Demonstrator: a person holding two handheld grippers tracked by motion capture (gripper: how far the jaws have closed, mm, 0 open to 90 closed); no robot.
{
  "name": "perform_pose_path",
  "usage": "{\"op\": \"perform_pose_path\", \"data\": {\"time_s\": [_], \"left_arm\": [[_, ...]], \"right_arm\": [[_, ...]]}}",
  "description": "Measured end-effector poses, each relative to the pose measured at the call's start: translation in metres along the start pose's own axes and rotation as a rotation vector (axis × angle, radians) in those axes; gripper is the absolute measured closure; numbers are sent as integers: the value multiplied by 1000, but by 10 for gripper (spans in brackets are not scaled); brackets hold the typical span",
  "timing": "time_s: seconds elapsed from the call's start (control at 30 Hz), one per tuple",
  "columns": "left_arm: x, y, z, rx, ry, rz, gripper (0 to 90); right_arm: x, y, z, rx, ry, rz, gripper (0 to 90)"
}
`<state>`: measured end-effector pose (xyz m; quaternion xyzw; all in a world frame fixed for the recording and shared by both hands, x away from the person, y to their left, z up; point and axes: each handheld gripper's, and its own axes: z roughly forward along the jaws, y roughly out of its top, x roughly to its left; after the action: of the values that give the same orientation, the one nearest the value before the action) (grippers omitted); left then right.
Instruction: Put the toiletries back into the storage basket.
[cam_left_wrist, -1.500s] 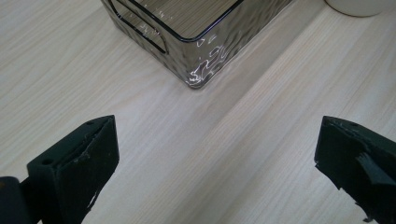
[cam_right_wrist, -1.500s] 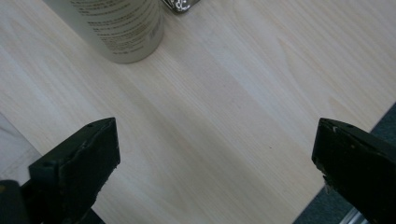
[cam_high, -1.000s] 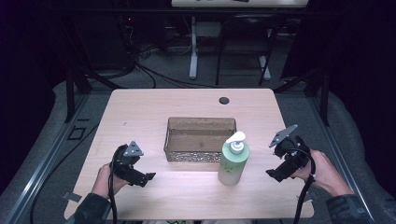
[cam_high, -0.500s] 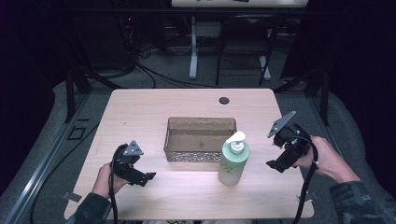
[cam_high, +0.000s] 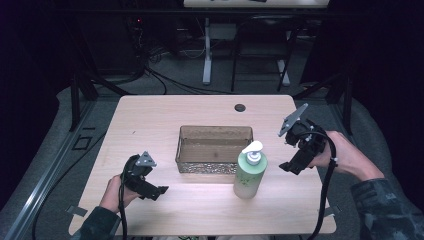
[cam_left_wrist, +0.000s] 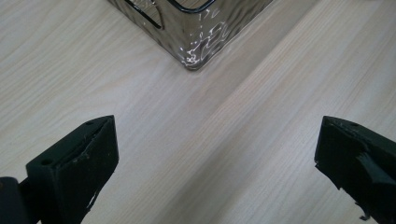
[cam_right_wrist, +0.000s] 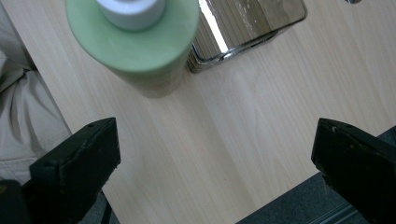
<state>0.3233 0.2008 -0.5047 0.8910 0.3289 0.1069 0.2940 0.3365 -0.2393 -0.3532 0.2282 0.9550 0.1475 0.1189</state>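
From the high view your right tongs (cam_high: 292, 167) hang spread beside the green bottle (cam_high: 249, 177), which stands just before the tray (cam_high: 215, 150) on the bench (cam_high: 150, 120), probably lining up a grab, while your left tongs (cam_left_wrist: 217, 177) gape over bare wood and the right gripper view crops the bottle's pump (cam_right_wrist: 130, 11).

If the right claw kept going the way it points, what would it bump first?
Probably the green plastic pump bottle; the open right claw aims at the wooden table just short of it, though depth is unclear.
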Motion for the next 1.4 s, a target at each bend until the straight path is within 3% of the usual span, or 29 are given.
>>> {"op": "perform_pose_path", "data": {"time_s": [0.33,0.63,0.87,1.17,1.4], "left_arm": [[0,0,1,9,-7,6,0],[1,-1,2,15,-8,10,0],[1,-1,2,19,-6,16,0],[7,-3,-1,7,15,-19,0],[9,-3,1,16,13,-27,0]], "right_arm": [[3,28,-3,1,18,-71,52],[5,40,-5,-1,18,-105,117],[8,47,-3,-1,41,-162,167],[12,63,-10,3,30,-219,273],[15,74,-9,19,64,-258,349]]}}
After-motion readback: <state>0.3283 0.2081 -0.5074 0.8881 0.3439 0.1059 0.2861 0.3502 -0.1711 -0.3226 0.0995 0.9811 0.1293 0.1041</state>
